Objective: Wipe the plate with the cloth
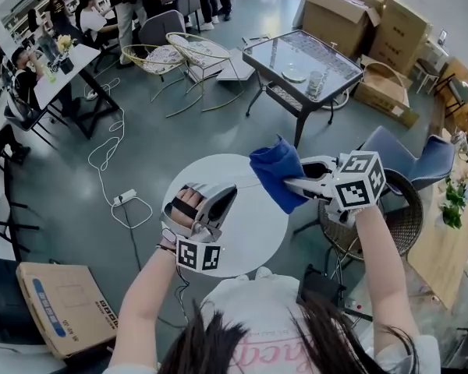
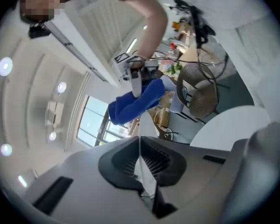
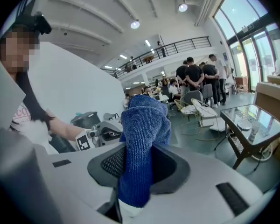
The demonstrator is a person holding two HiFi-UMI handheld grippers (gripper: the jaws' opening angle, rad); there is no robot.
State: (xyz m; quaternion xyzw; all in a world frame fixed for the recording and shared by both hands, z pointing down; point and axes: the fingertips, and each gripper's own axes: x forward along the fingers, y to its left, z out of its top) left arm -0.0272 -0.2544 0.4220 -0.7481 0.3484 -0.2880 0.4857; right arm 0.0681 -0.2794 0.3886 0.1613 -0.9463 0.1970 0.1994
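Holds a white round plate (image 1: pixel 253 228) up in the air above the grey floor (image 1: pixel 164 131), with its face turned toward the head camera. Grips it by the near left rim with the left gripper (image 1: pixel 221 201) — jaws closed tight on the thin edge, which runs as a narrow white line between the ribbed pads (image 2: pixel 154 160) in the left gripper view. Carries a blue cloth (image 1: pixel 277 174) in the right gripper (image 1: pixel 300 184), jaws clamped on the bunched fabric, with a thick fold standing out beyond the tips and a short end hanging behind them. Brings that fold to the plate's far right edge, overlapping the rim in the head view; cannot tell whether it presses on the surface. Points the two grippers toward each other across the plate — left from the near side, right from the right.

Beyond, on the floor: a glass-topped table (image 1: pixel 296 49) at far right, cardboard boxes (image 1: pixel 351 14) behind it, a wicker chair (image 1: pixel 402 224) below the right forearm, a power strip (image 1: pixel 125 196) with its looped cable to the left, and a flat carton (image 1: pixel 62 302) at near left.
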